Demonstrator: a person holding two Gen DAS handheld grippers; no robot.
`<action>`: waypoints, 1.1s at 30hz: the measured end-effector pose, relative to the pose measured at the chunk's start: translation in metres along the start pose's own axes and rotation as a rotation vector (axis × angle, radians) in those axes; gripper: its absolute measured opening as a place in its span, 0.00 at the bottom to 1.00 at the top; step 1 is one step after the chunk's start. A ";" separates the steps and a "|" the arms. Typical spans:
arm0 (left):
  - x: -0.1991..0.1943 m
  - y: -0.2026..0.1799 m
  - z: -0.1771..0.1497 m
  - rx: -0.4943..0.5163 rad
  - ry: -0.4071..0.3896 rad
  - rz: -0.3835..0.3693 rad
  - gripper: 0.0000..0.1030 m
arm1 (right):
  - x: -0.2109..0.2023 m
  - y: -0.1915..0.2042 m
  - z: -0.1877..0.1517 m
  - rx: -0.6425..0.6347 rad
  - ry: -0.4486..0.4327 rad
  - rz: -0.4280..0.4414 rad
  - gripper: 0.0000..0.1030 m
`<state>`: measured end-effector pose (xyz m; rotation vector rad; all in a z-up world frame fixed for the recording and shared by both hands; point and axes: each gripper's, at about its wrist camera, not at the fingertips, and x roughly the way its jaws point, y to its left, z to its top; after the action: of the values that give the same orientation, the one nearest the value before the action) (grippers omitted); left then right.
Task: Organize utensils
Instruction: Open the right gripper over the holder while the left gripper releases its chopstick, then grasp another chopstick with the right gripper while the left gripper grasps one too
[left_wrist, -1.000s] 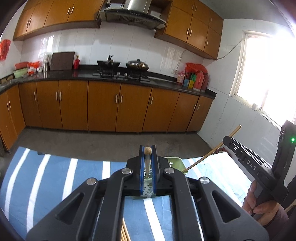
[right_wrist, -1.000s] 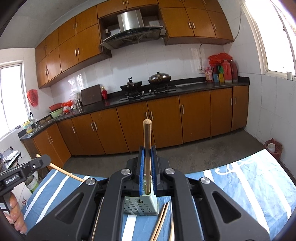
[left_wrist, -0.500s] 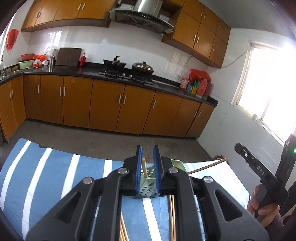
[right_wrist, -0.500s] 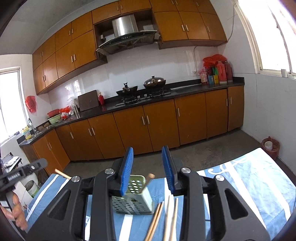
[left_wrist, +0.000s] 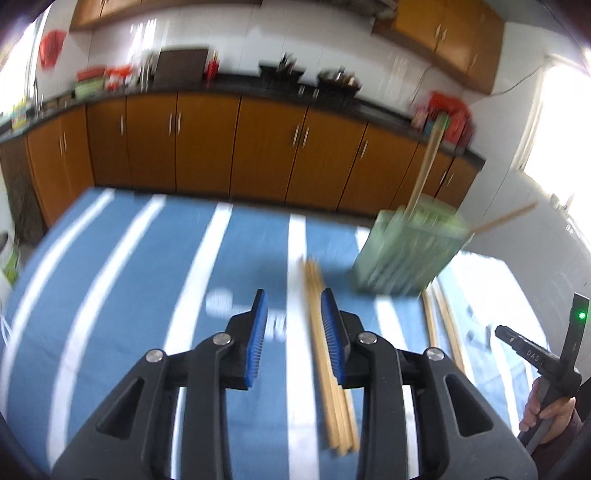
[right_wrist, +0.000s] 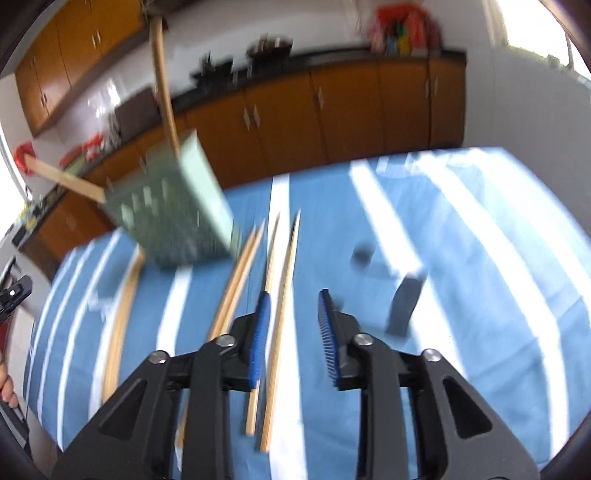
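A pale green slotted utensil holder (left_wrist: 406, 251) (right_wrist: 177, 214) stands on the blue striped cloth with two wooden chopsticks (left_wrist: 428, 162) (right_wrist: 162, 74) leaning out of it. My left gripper (left_wrist: 293, 306) hangs low over the cloth with its jaws opening. A bundle of loose chopsticks (left_wrist: 325, 354) lies below, close to the right pad, which is not pressing on it. My right gripper (right_wrist: 294, 306) has its jaws closing. One loose chopstick (right_wrist: 280, 314) lies under the gap near the left pad, untouched. Both views are motion-blurred.
More chopsticks lie on the cloth (right_wrist: 480, 258) left of my right gripper (right_wrist: 236, 280) (right_wrist: 122, 314) and beside the holder (left_wrist: 443, 325). A hand holds the other gripper at the right edge (left_wrist: 532, 354). Dark patches (right_wrist: 404, 306) mark the cloth. Kitchen cabinets stand behind.
Both grippers were shut on an upright chopstick each, then let them go into the holder. Both have since dropped down towards the loose chopsticks on the cloth with jaws apart.
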<state>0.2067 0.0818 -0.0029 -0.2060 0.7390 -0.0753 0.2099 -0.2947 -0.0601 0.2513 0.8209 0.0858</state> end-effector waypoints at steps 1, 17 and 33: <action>0.006 0.002 -0.008 -0.006 0.022 -0.001 0.30 | 0.009 0.003 -0.008 -0.005 0.027 0.003 0.24; 0.051 -0.010 -0.060 0.020 0.166 -0.058 0.29 | 0.038 0.003 -0.030 -0.050 0.052 -0.139 0.07; 0.074 -0.037 -0.077 0.106 0.214 -0.021 0.16 | 0.036 -0.005 -0.031 -0.035 0.051 -0.135 0.07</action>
<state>0.2092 0.0230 -0.0992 -0.1055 0.9433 -0.1576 0.2117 -0.2872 -0.1066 0.1611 0.8844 -0.0204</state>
